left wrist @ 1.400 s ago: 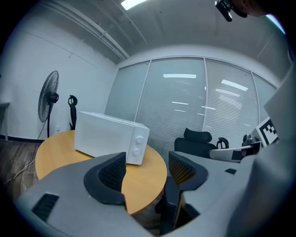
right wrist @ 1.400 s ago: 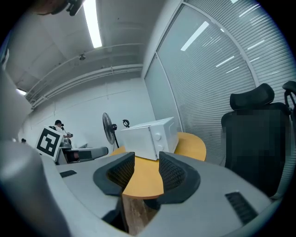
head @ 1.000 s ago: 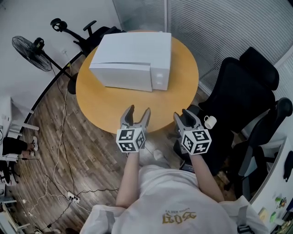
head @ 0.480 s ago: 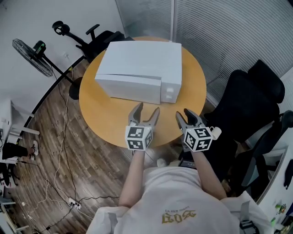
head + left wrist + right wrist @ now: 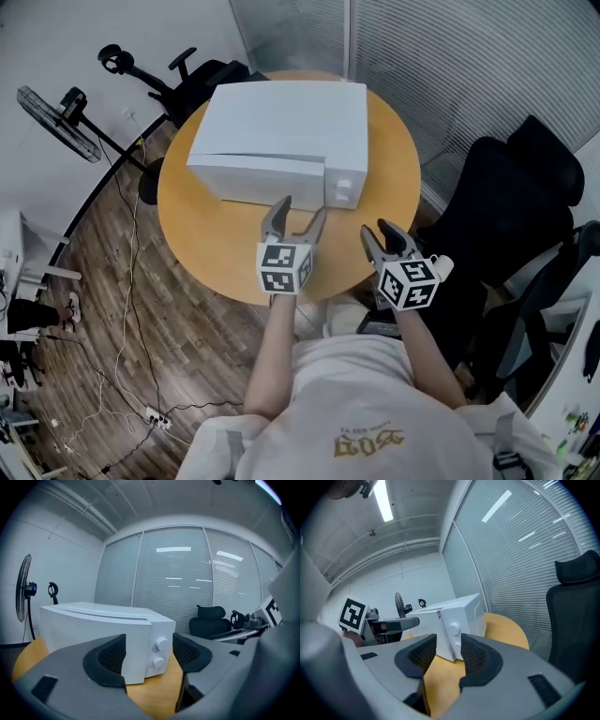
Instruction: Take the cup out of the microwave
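The round tabletop (image 5: 202, 234) carries one white microwave (image 5: 281, 127), its long side running left to right across the head view and its front turned toward the person. Its door (image 5: 253, 178) is shut, so the cup shows in no view. I judge it sits inside, behind that door. The left gripper (image 5: 303, 206) is the nearer one, low over the tabletop just in front of the door's right edge. Its jaws have just been opening wider and stand well apart with nothing between them. The right gripper (image 5: 378, 231) is at the tabletop's near right rim, farther from the door, jaws apart and empty. The two knobs (image 5: 343, 192) lie just right of the left jaws' line, so the door's edge beside them is likely the first target.
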`<control>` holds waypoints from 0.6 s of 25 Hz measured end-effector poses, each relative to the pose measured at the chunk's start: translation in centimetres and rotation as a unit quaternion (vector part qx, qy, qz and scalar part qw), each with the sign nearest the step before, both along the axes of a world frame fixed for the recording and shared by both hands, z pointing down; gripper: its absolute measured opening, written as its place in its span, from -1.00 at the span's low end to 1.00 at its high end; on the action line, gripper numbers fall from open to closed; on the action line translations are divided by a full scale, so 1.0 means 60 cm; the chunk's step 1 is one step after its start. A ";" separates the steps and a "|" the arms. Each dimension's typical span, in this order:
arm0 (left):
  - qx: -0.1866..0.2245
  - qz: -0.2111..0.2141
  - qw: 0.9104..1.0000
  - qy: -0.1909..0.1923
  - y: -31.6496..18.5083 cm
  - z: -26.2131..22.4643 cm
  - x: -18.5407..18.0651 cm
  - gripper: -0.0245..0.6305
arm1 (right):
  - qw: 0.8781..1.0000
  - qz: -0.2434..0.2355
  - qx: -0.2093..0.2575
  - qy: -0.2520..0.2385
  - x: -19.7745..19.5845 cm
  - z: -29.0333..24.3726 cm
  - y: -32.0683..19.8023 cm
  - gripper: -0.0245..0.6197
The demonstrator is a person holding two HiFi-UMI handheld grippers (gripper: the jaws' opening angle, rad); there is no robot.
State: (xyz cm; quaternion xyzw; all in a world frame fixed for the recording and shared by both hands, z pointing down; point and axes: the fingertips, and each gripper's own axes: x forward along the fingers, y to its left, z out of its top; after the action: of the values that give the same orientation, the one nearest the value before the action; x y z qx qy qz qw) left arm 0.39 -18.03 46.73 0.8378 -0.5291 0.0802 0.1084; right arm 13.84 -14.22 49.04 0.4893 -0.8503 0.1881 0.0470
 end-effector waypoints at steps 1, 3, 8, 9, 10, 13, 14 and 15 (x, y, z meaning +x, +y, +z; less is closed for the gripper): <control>0.003 0.003 1.000 -0.004 -0.005 -0.004 0.005 0.03 | 1.000 0.002 -0.002 -0.001 0.002 0.003 -0.002 -0.40; 0.010 0.009 1.000 -0.014 -0.012 -0.014 0.011 0.03 | 1.000 -0.002 -0.003 -0.002 -0.003 0.006 -0.002 -0.40; 0.015 0.021 0.999 -0.027 -0.040 -0.022 0.027 0.03 | 1.000 -0.001 -0.005 -0.006 0.003 0.011 0.002 -0.40; 0.014 0.023 0.999 -0.028 -0.047 -0.022 0.033 0.03 | 1.000 0.003 -0.009 -0.010 0.011 0.015 -0.001 -0.40; 0.013 0.024 0.999 -0.028 -0.053 -0.021 0.038 0.03 | 1.000 0.006 -0.013 -0.014 0.017 0.019 -0.003 -0.40; 0.016 0.025 0.999 -0.034 -0.063 -0.024 0.045 0.03 | 1.000 0.011 -0.018 -0.019 0.030 0.021 -0.005 -0.40; 0.020 0.024 0.999 -0.036 -0.067 -0.028 0.047 0.03 | 1.000 0.011 -0.016 -0.016 0.034 0.020 -0.006 -0.40; 0.024 0.024 0.999 -0.038 -0.071 -0.032 0.049 0.03 | 1.000 0.011 -0.016 -0.014 0.038 0.020 -0.006 -0.40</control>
State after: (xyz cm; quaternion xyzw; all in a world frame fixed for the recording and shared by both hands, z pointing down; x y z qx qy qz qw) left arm 3.35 -22.27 44.81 0.8486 -0.5148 0.1021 0.0664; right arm 16.13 -14.58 50.23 0.4954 -0.8422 0.2088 0.0406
